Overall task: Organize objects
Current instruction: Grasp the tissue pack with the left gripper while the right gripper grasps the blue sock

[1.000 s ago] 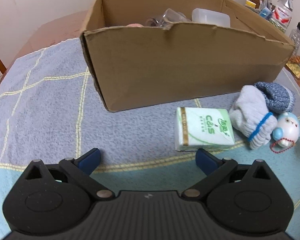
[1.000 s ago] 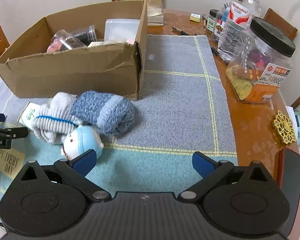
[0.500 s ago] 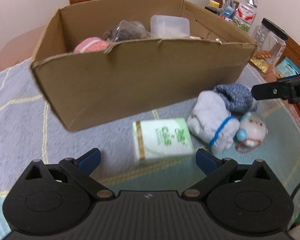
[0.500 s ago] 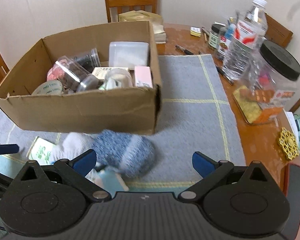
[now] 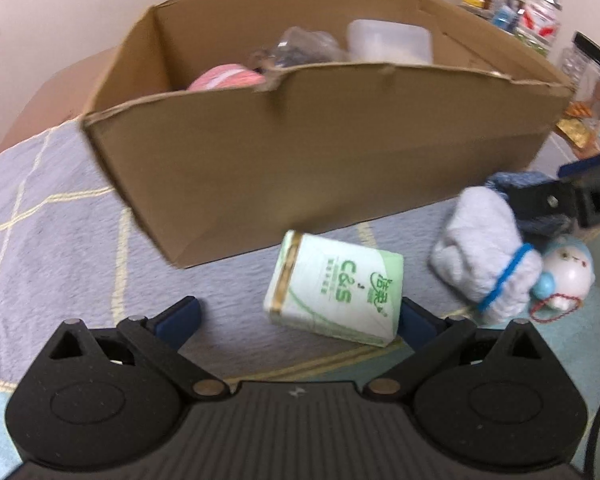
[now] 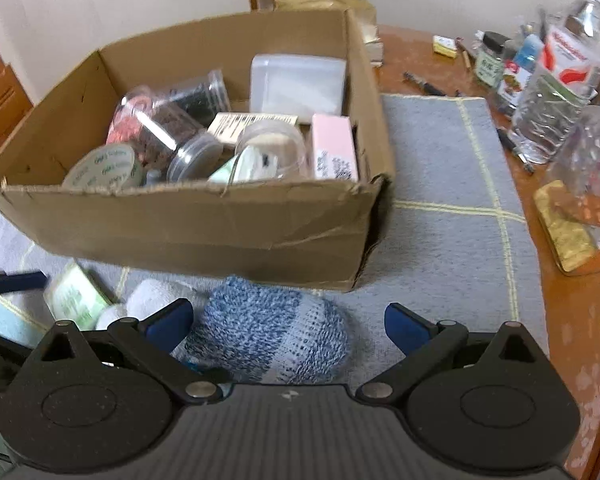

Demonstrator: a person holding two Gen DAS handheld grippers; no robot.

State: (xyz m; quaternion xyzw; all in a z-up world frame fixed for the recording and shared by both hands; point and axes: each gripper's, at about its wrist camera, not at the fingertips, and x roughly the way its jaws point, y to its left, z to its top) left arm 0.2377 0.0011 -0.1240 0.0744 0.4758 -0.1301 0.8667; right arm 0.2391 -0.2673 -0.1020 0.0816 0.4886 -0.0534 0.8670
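The left gripper (image 5: 298, 314) hangs with jaws spread wide before the brown cardboard box (image 5: 320, 152); the right gripper (image 6: 288, 320) likewise gapes.

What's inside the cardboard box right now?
The cardboard box holds a translucent tub, clear jars, a tape roll, a pink box and a barcoded carton. Anything beneath them is hidden.

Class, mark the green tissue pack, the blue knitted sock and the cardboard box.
green tissue pack (image 5: 336, 290), left wrist view, printed top face.
blue knitted sock (image 6: 272, 338), right wrist view, middle of the roll.
cardboard box (image 6: 204, 228), right wrist view, front wall.
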